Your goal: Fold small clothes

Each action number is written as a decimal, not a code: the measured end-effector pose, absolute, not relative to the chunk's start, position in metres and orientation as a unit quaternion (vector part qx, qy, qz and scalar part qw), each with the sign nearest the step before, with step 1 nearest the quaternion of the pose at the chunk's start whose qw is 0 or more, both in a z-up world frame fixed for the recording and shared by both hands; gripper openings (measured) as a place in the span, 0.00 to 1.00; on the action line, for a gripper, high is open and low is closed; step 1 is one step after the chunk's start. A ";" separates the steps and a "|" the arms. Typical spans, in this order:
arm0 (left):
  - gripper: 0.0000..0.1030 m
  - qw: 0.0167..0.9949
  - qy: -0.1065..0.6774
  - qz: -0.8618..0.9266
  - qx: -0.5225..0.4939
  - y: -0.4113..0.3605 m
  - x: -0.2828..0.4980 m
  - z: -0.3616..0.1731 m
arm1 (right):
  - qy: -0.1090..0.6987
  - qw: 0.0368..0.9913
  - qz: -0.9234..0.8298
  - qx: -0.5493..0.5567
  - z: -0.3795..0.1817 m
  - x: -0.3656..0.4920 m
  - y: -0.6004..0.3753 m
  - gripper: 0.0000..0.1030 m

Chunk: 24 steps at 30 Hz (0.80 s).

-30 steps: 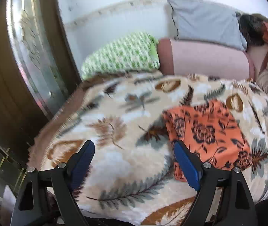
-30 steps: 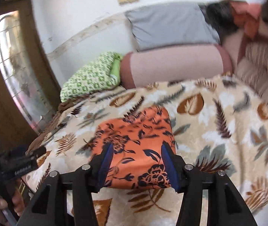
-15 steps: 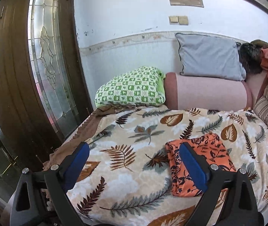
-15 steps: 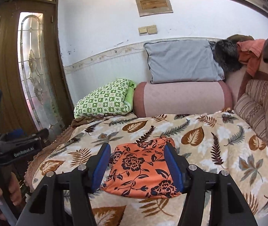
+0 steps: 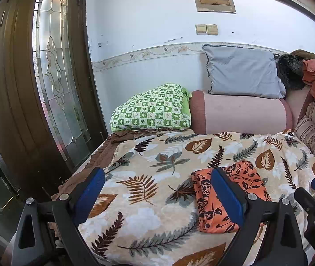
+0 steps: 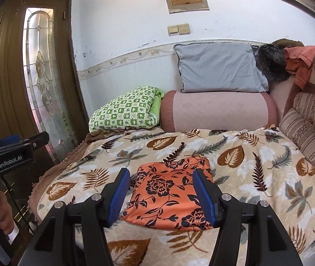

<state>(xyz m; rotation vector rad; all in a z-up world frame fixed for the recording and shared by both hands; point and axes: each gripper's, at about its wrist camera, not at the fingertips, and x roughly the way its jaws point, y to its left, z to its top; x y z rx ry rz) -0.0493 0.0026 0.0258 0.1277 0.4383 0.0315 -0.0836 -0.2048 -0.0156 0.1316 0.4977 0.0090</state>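
Observation:
A folded orange garment with dark flowers [image 5: 246,184] [image 6: 168,190] lies flat on the leaf-patterned blanket [image 5: 157,155] [image 6: 257,155], toward its near edge. My left gripper [image 5: 157,184] hangs open and wide above the blanket, to the left of the garment, with nothing between its blue pads. My right gripper [image 6: 160,177] is open too, held above the garment's near half without touching it. The other gripper's body shows at the left edge of the right wrist view, with a hand [image 6: 2,212] around its handle.
A green checked pillow [image 5: 150,108], a pink bolster [image 5: 241,115] and a grey pillow [image 5: 241,71] line the back wall. Striped cushions [image 6: 308,128] stand at the right, with loose clothes [image 6: 299,59] piled above. A wooden door with a glass pane [image 5: 53,77] is at the left.
Both grippers have risen and drawn back from the bed, so more of the wall shows. Both pairs of jaws stand a little wider. The garment has not moved.

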 end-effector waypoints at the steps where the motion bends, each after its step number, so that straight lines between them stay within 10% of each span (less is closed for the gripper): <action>1: 0.94 0.974 0.217 0.013 0.063 0.003 -0.050 0.026 | 0.247 0.967 0.005 0.063 -0.017 -0.083 -0.204 0.61; 24: 0.94 0.974 0.215 -0.014 0.066 0.003 -0.051 0.027 | 0.266 0.962 0.024 0.060 -0.029 -0.069 -0.198 0.61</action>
